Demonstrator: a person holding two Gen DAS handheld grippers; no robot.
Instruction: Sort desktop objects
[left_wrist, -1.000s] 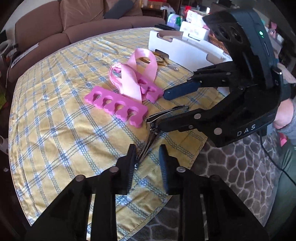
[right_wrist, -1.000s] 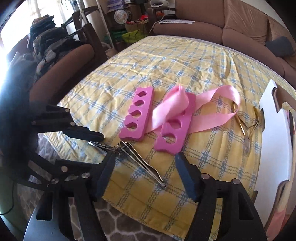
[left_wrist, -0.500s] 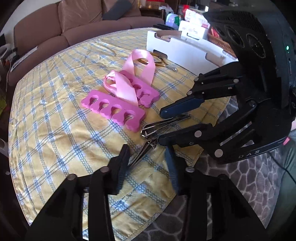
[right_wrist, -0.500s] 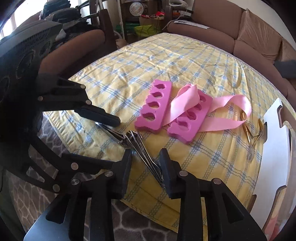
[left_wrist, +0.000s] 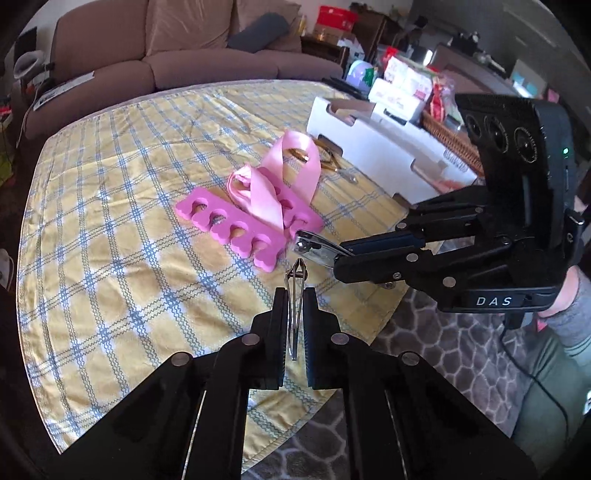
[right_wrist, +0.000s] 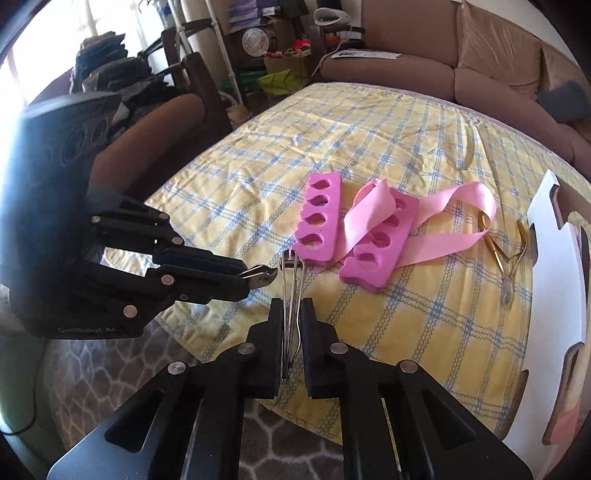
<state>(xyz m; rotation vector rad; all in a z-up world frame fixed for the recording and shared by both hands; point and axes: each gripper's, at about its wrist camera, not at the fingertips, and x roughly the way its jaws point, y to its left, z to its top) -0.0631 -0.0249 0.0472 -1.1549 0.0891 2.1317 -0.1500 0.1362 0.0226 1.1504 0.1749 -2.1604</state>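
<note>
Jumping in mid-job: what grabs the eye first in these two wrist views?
Two pink foam toe separators, a pink ribbon draped over one, sit mid-table on the yellow checked cloth. Near the table's front edge, the left gripper is shut on a thin metal nipper and the right gripper on a nail clipper.

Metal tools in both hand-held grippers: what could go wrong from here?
The left hand-held gripper pinches a thin nipper, the right hand-held gripper a clipper. Each tool sticks far out of the fingers, so it could twist or slip out. Their tips are close together and might knock.
</note>
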